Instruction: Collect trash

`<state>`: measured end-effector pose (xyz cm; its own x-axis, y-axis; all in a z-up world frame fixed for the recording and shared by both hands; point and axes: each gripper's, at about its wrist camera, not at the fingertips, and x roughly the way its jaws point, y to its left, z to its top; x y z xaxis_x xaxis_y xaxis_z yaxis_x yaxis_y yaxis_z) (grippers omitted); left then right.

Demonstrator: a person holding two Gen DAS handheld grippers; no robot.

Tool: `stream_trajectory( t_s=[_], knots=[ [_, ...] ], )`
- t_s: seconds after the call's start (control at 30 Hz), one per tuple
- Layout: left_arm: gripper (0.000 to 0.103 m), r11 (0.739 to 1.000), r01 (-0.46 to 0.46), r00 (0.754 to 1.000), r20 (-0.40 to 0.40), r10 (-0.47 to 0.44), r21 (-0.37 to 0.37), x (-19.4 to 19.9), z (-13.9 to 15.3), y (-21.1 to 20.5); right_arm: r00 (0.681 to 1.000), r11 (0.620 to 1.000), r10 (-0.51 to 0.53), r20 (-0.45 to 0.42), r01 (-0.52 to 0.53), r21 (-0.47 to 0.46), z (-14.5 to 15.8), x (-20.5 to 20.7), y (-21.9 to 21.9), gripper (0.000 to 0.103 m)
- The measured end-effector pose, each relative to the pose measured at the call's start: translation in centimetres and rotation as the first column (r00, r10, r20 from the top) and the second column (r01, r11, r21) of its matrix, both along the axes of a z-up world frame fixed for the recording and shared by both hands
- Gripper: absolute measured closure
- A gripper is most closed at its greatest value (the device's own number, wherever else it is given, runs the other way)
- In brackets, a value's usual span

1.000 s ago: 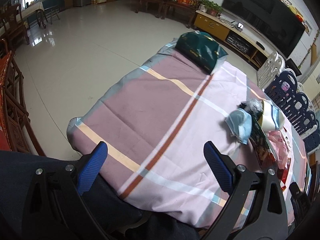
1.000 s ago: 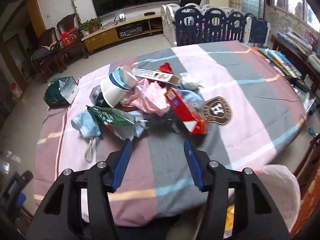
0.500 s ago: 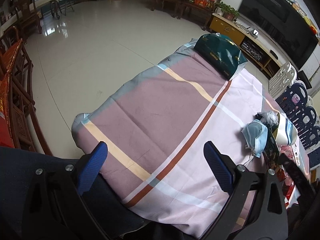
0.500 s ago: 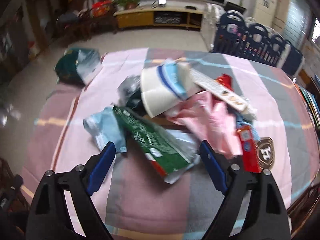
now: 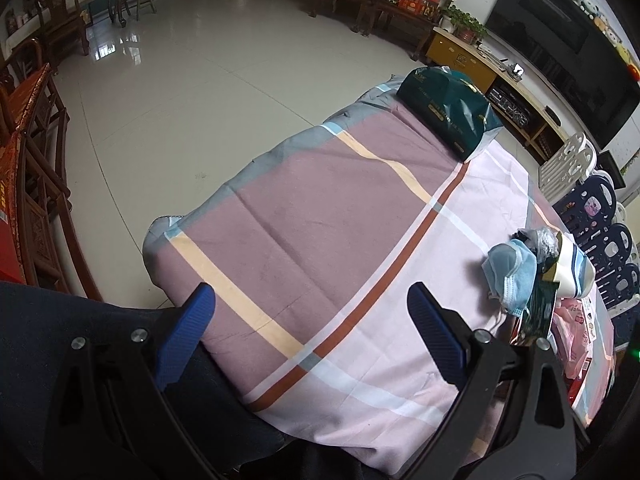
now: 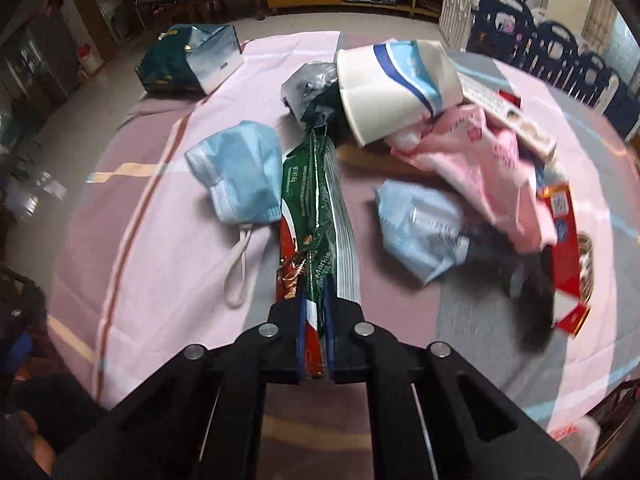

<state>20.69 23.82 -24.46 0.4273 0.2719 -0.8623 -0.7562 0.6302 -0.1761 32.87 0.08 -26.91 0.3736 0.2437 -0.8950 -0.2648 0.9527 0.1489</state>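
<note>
A long, crinkled green foil snack wrapper (image 6: 316, 204) with a red-brown printed end and a silver ribbed edge lies on the striped pink tablecloth (image 6: 160, 240), just right of a pale blue face mask (image 6: 240, 172). The right gripper (image 6: 314, 300), wide half a second ago, has just closed its jaws on the wrapper's near end. The left gripper (image 5: 312, 312) hangs wide apart above bare cloth at the near left, holding nothing, as before.

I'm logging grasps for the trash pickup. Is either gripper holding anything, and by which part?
The right gripper is shut on the green snack wrapper, pinching its near end. The left gripper is open and holds nothing.
</note>
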Motion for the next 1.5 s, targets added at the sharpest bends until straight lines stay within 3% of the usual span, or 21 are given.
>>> stream_trajectory(
  t_s=[0.23,0.53,0.67,0.8,0.87,0.97,1.1,1.23,1.37,1.47,1.5],
  knots=[
    [0.007,1.000,0.000,1.000,0.002,0.000,0.002,0.0,0.1,0.0,0.993,0.967,0.012,-0.119,0.019,0.254,0.3,-3.5,-0.8,0.095],
    [0.007,1.000,0.009,1.000,-0.014,-0.009,-0.010,0.2,-0.4,0.0,0.989,0.942,0.008,-0.146,0.041,0.334,0.7,-4.3,-1.7,0.090],
    [0.007,0.999,0.012,1.000,-0.017,-0.012,-0.030,0.2,-0.8,0.1,0.996,0.954,-0.024,-0.089,0.050,0.297,1.9,-5.1,-2.7,0.052],
    [0.007,0.995,0.023,1.000,-0.018,-0.024,-0.094,0.3,-1.6,0.1,0.989,0.961,-0.141,0.045,0.125,0.246,4.4,-5.6,-5.4,0.048],
    [0.007,0.989,0.040,0.999,-0.027,-0.045,-0.139,0.6,-2.4,-0.2,0.964,0.957,-0.239,0.114,0.214,0.195,5.6,-5.6,-7.5,0.042],
    [0.007,0.985,0.060,0.997,-0.036,-0.066,-0.159,1.0,-3.0,-0.7,0.906,0.919,-0.391,0.161,0.376,0.118,5.9,-4.6,-11.3,0.035],
    [0.007,0.973,0.152,0.988,0.028,-0.149,-0.172,1.8,-2.5,-2.5,0.865,0.878,-0.477,0.158,0.476,0.045,3.8,-1.8,-15.3,0.035],
    [0.007,0.922,0.337,0.941,0.110,-0.321,-0.189,3.2,-2.0,-5.9,0.891,0.898,-0.440,0.109,0.439,0.042,1.2,1.0,-16.5,0.035],
    [0.007,0.872,0.432,0.902,0.140,-0.409,-0.230,4.1,-2.6,-8.0,0.917,0.927,-0.370,0.150,0.376,-0.015,0.0,2.2,-16.0,0.035],
    [0.007,0.849,0.453,0.891,0.164,-0.422,-0.272,4.6,-3.2,-8.8,0.937,0.948,-0.302,0.178,0.315,-0.048,-0.1,1.9,-15.2,0.060],
    [0.007,0.840,0.459,0.888,0.171,-0.427,-0.289,4.8,-3.5,-9.1,0.939,0.951,-0.287,0.190,0.303,-0.064,-0.1,1.6,-14.9,0.064]
  ],
)
